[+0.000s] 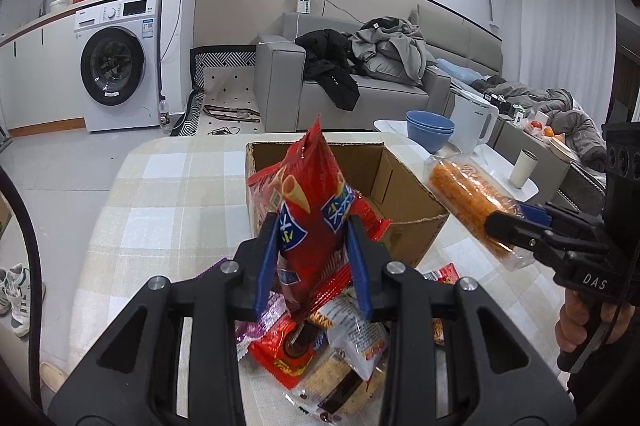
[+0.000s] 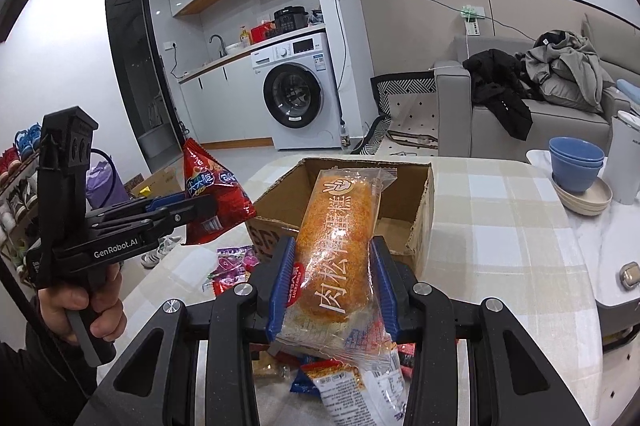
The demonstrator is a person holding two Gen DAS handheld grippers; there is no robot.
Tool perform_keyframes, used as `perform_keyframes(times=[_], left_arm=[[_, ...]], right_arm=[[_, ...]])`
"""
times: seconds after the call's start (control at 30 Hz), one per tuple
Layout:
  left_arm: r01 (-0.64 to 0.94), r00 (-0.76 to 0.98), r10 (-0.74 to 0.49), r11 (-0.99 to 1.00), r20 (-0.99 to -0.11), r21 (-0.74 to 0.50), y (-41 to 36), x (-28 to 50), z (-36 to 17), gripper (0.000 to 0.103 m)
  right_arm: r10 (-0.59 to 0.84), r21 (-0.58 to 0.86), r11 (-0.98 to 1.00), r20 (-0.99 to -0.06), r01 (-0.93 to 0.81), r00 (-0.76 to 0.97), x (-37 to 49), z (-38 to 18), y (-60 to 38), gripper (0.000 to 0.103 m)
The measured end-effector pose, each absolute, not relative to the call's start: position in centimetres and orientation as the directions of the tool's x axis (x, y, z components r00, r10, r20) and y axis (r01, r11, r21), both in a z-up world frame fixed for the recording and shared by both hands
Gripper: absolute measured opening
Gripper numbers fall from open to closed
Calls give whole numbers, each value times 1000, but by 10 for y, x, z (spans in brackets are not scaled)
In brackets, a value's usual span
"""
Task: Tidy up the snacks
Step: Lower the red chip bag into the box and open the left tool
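My left gripper (image 1: pixel 312 226) is shut on a red snack bag (image 1: pixel 316 193), which stands upright between its blue pads in front of the open cardboard box (image 1: pixel 400 181). In the right wrist view the left gripper (image 2: pixel 208 205) carries that red bag (image 2: pixel 212 193) just left of the box (image 2: pixel 420 197). My right gripper (image 2: pixel 333 246) is shut on an orange cake roll (image 2: pixel 336 238) in a clear wrapper, pointing at the box. From the left wrist view the right gripper (image 1: pixel 496 222) holds the roll (image 1: pixel 464 197) at the box's right corner. Several loose snack packets (image 1: pixel 332 346) lie below the grippers.
The box sits on a table with a checked cloth (image 1: pixel 160 193). Stacked blue bowls (image 1: pixel 430 129), a white kettle (image 1: pixel 474 121) and a cup (image 1: pixel 524 167) stand on a side table to the right. Beyond are a grey sofa (image 1: pixel 360 97) and a washing machine (image 1: pixel 116 65).
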State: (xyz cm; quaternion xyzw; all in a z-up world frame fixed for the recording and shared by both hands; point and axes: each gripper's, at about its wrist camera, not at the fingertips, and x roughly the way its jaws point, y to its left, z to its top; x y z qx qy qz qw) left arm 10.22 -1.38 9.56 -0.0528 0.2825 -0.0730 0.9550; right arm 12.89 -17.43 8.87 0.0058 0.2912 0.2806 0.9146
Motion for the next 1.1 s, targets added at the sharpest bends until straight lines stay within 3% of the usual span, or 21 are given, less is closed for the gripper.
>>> perform_keyframes(times=[1.1], left_arm=[[102, 780, -156, 987, -606, -123, -18, 239, 59, 30]], right_arm=[[441, 119, 870, -626, -479, 644, 212, 61, -147, 38]])
